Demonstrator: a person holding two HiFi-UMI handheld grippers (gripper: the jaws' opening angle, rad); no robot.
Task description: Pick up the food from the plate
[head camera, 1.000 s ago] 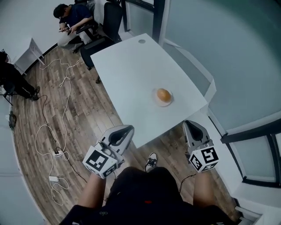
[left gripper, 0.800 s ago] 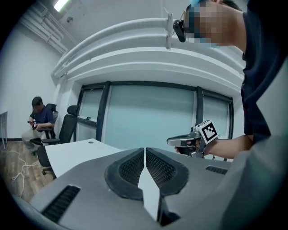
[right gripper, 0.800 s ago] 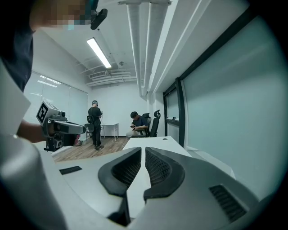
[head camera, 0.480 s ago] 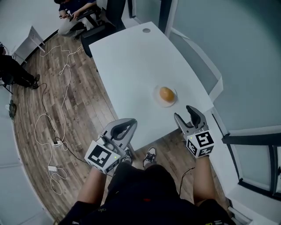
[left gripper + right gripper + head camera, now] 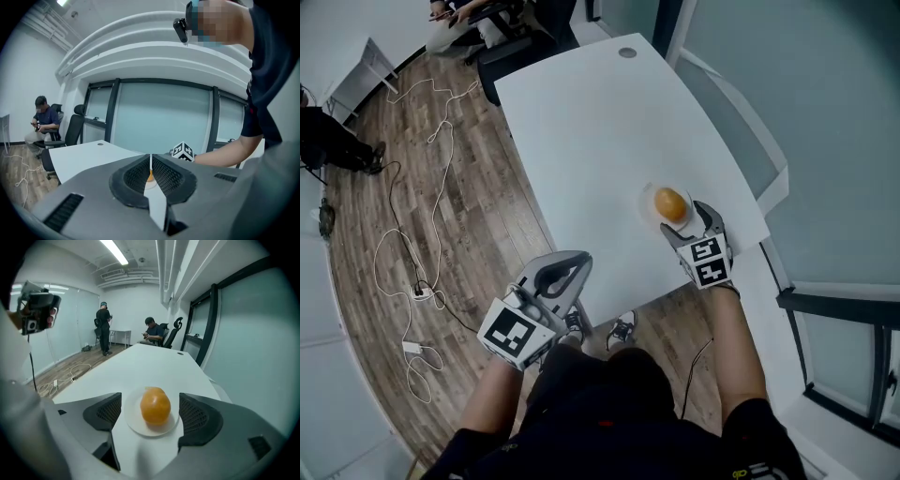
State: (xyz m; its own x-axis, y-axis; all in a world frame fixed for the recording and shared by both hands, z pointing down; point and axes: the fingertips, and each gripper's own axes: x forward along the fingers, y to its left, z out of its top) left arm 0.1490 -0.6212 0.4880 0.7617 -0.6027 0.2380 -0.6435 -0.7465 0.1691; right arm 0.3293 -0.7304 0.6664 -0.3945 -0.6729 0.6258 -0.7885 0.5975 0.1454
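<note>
Food [image 5: 155, 405] on a white plate [image 5: 133, 425], near the 4 o'clock edge of the bench [image 5: 581, 131], is flanked untouched by the opening right tongs [image 5: 687, 221]; left tongs [image 5: 566, 274] clenched empty above wood floor [image 5: 478, 234]; seated person [image 5: 467, 13] cropped at 12 o'clock.

A white table [image 5: 581, 131] carries a small white plate [image 5: 648, 201] near its right front edge.

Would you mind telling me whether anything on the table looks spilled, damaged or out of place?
Nothing stands out: the orange food sits whole on the small white plate, which lies flat on the white table.
</note>
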